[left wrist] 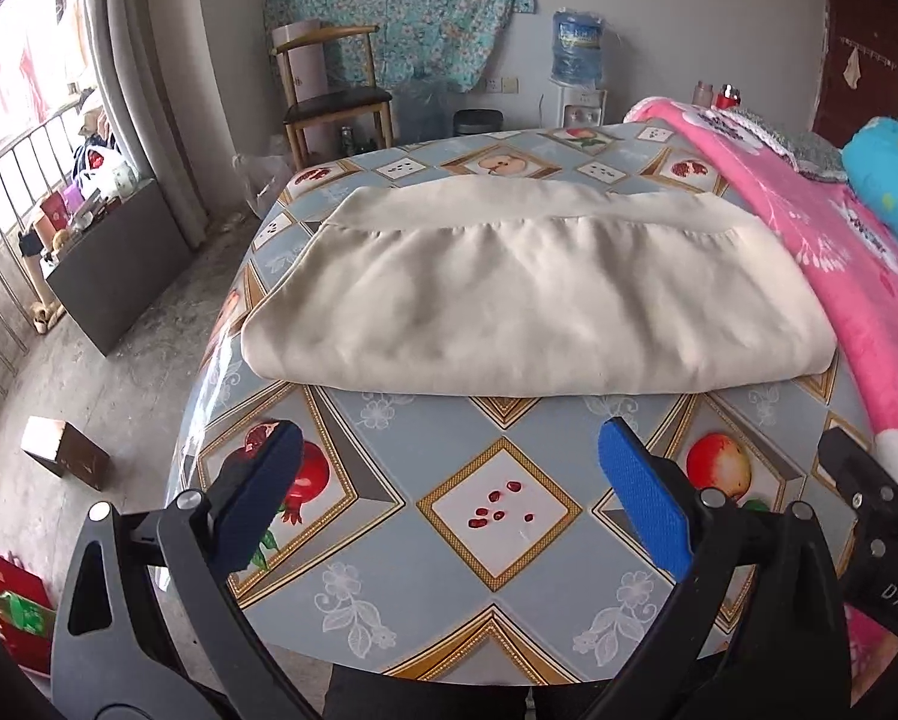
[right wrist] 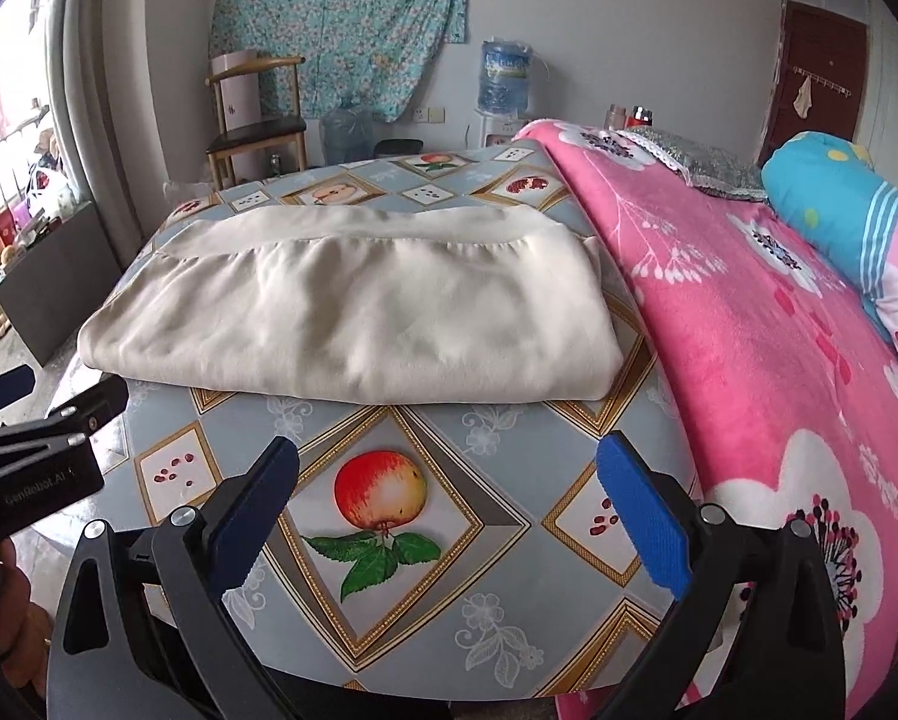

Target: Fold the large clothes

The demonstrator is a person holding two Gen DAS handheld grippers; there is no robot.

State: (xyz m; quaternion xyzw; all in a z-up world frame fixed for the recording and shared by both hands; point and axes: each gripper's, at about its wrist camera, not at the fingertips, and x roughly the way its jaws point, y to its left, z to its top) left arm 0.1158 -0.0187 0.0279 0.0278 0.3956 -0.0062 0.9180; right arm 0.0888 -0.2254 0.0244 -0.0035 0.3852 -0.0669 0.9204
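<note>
Your left gripper [left wrist: 449, 498] and right gripper [right wrist: 449, 504] each had black, triangular-cutout arms with silver screws and ridged blue pads [right wrist: 644, 513], while white lettering marked their black bodies, partly reading "DAS" and "GenRobot.AI".

Folded cream fabric garment [left wrist: 527, 294] lies mid-worktop, on fruit-patterned oilcloth worktop [left wrist: 491, 510]. Pink floral fleece blanket [right wrist: 749, 312] lies right of it. Wooden chair [left wrist: 329, 96] and water dispenser with blue bottle [left wrist: 578, 69] stand behind.
</note>
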